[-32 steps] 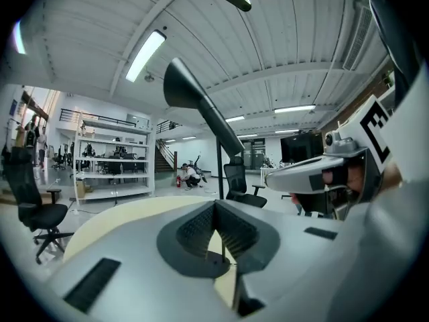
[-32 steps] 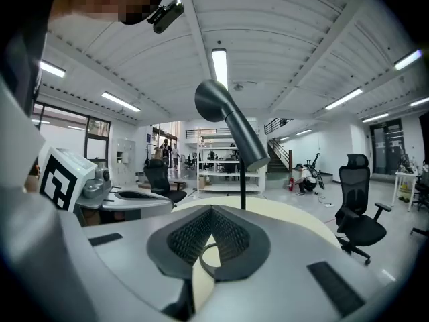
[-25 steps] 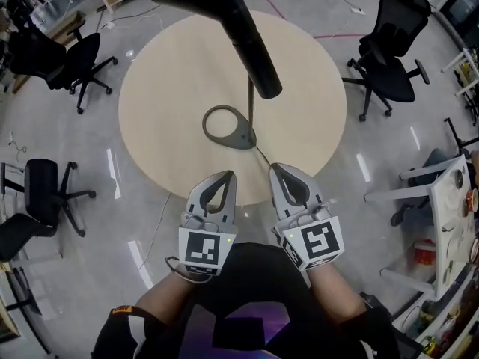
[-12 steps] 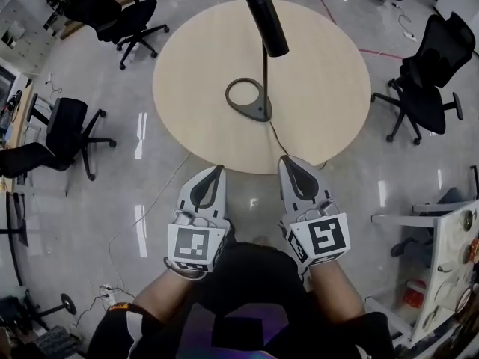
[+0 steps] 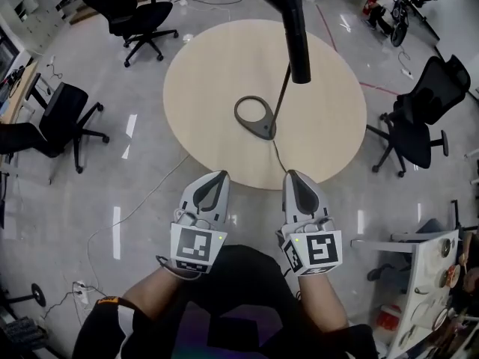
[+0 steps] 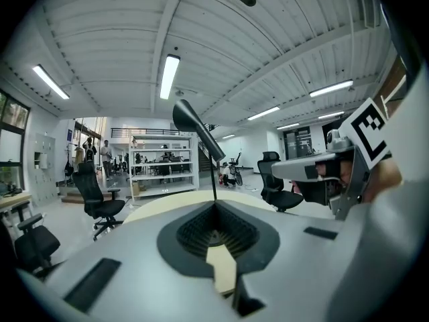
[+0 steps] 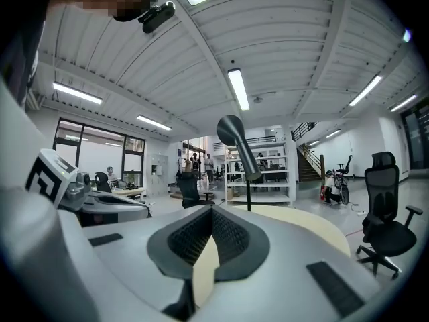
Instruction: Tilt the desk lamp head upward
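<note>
A person stands at the near edge of a round wooden table (image 5: pixel 202 73), with a hand-held gripper in each hand. A dark desk lamp stands on the tabletop, its ring-shaped base (image 5: pixel 254 116) set a little nearer the near edge than the far one. A thin stem (image 5: pixel 282 96) rises from the base. The long, bar-shaped lamp head (image 5: pixel 293 28) sits on top of it, slanting steeply with one end high and the other low by the stem. A cable (image 5: pixel 278 152) trails from the base over the near edge.

The left gripper (image 5: pixel 220 175) and right gripper (image 5: pixel 293 175) are held side by side, close to the body and short of the table's near edge, well apart from the lamp. Each one's jaws are pressed together with nothing between them. Both point forward at the lamp, which shows centred in each gripper view. I take that as the person keeping it lined up while staying out of reach of it.

The forearms are bent in at the waist, with the wrists level and the marker cubes facing up.

The steep slant of the head could mean it is already tilted upward, or that it is waiting to be raised. The scene fits either.

Office chairs (image 5: pixel 419 126) stand around on the glossy floor.
</note>
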The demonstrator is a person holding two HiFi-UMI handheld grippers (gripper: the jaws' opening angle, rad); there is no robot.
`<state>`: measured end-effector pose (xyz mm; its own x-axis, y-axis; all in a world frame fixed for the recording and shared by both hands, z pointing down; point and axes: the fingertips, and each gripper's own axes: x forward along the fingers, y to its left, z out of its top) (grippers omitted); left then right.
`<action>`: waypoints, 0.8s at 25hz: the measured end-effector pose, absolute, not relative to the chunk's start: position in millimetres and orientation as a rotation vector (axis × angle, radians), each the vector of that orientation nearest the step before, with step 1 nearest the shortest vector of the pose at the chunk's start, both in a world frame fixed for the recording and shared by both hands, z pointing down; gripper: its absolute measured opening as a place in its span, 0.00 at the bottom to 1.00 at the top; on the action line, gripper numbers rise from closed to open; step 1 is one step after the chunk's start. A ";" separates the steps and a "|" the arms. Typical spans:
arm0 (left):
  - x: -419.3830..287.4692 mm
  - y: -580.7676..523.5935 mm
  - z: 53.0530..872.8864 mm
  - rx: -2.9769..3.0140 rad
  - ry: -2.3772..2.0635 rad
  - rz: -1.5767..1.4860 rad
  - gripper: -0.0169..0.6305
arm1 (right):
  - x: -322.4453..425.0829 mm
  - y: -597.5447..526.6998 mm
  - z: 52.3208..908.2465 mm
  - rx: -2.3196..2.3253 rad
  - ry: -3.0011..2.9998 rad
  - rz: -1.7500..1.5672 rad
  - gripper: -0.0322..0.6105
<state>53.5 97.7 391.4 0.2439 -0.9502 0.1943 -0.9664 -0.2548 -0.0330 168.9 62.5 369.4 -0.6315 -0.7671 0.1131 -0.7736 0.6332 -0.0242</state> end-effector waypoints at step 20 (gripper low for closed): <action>37.1 91.6 386.1 2.464 -1.753 0.235 0.10 | 151.1 69.0 370.5 1.411 -2.674 0.102 0.06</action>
<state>37.1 91.6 386.1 0.3218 -0.9279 0.1881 -0.9447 -0.3280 -0.0018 151.1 69.0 370.5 -0.5598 -0.8177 0.1340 -0.8256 0.5643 -0.0055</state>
